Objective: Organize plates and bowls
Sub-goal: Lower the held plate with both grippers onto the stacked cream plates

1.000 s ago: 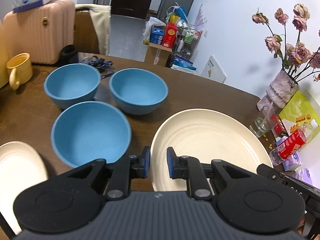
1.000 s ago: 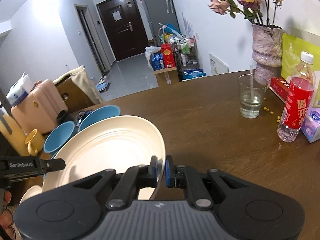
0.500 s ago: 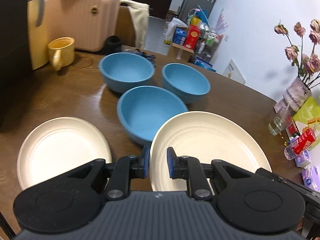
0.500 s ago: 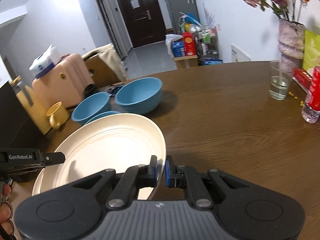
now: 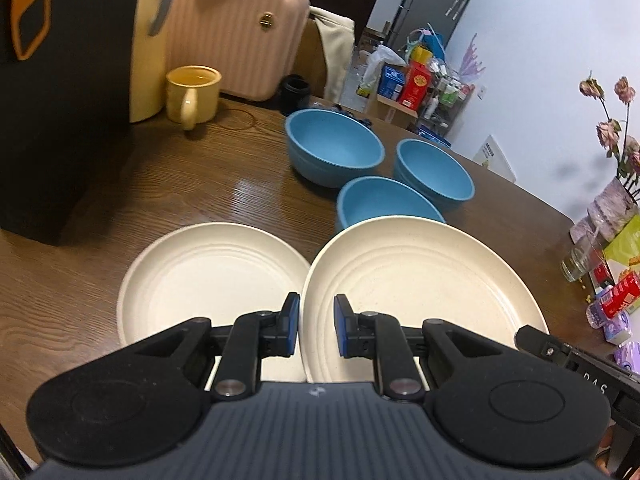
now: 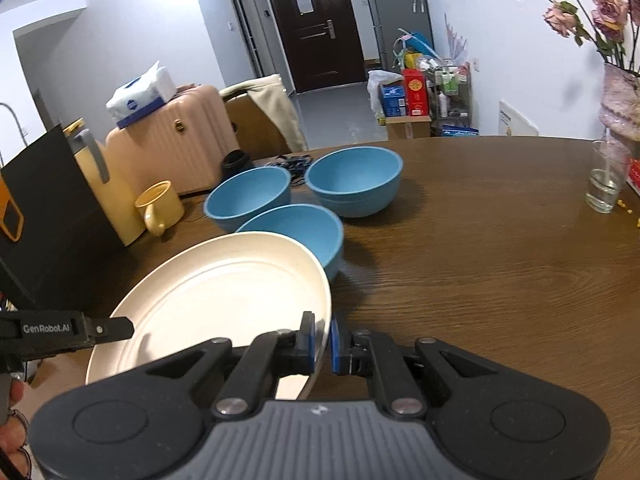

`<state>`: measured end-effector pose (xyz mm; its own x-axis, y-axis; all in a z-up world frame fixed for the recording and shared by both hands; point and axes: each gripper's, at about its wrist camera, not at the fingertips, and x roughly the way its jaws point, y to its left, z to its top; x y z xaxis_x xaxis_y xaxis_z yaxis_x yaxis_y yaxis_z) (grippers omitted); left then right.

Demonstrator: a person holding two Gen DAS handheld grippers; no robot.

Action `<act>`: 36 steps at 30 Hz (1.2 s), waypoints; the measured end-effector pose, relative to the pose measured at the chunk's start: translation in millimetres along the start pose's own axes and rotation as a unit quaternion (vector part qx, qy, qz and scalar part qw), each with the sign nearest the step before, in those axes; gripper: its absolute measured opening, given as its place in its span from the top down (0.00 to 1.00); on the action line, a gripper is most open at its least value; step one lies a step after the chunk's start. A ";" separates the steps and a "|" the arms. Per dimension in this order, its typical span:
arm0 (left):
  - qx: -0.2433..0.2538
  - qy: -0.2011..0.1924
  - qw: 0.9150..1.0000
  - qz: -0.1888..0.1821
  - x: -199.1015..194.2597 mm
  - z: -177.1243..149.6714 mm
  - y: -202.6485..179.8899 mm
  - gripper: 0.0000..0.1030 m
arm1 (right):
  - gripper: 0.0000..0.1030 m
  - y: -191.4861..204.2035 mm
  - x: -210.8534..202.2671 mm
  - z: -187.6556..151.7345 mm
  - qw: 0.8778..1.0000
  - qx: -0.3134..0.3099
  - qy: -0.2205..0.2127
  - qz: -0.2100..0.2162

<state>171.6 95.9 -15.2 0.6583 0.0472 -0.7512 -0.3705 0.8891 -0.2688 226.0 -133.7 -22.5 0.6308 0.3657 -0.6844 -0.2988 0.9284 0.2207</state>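
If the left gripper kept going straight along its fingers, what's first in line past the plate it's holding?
Probably the nearest blue bowl, just beyond the far rim of the held plate; depth is unclear. The left gripper is clamped on that plate.

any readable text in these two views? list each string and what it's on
"GenRobot.AI": left gripper's black side, right wrist view.
"D A S": right gripper's side, cut off.
Too blurred: red bottle label, tissue pack, red box, door notice.
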 end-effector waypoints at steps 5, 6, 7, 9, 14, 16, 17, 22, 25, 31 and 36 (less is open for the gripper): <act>-0.004 -0.001 1.000 0.008 -5.7 2.4 25.1 0.83 | 0.92 23.0 9.1 -5.6 1.000 -0.001 0.006 0.008; -0.006 -0.002 1.000 0.009 -6.6 3.0 29.9 0.83 | 0.92 27.7 10.7 -6.7 1.000 -0.002 0.007 0.009; -0.007 -0.002 1.000 0.009 -7.4 3.4 34.2 0.83 | 0.92 33.2 13.6 -6.9 1.000 -0.002 0.008 0.010; -0.010 -0.002 1.000 0.011 -8.0 4.9 42.7 0.83 | 0.92 41.0 16.6 -7.6 1.000 -0.003 0.009 0.011; -0.015 -0.001 1.000 0.015 -6.7 8.4 60.3 0.83 | 0.92 60.3 26.3 -10.9 1.000 -0.007 0.014 0.015; -0.016 -0.001 1.000 0.017 -5.9 9.9 66.6 0.83 | 0.92 65.2 29.5 -11.6 1.000 -0.008 0.016 0.016; -0.016 -0.001 1.000 0.018 -5.3 10.7 69.9 0.83 | 0.92 67.9 31.2 -11.6 1.000 -0.009 0.016 0.017; -0.018 0.004 1.000 0.022 1.5 14.5 84.8 0.83 | 0.92 80.0 42.1 -12.0 0.999 -0.013 0.024 0.018; -0.021 0.012 0.999 0.024 8.5 15.7 92.4 0.83 | 0.92 86.7 51.0 -12.3 0.999 -0.015 0.032 0.016; -0.024 0.027 0.999 0.028 23.7 17.6 105.5 0.83 | 0.92 95.5 68.8 -15.0 0.999 -0.020 0.047 0.012; -0.023 0.039 0.998 0.037 39.0 19.6 114.1 0.83 | 0.92 101.8 86.1 -16.1 0.998 -0.028 0.059 0.010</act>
<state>167.8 208.1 -63.3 0.5758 0.0750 -0.8142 -0.4471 0.8626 -0.2368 238.4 -8.7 -70.2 0.5364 0.3703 -0.7584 -0.3525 0.9148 0.1973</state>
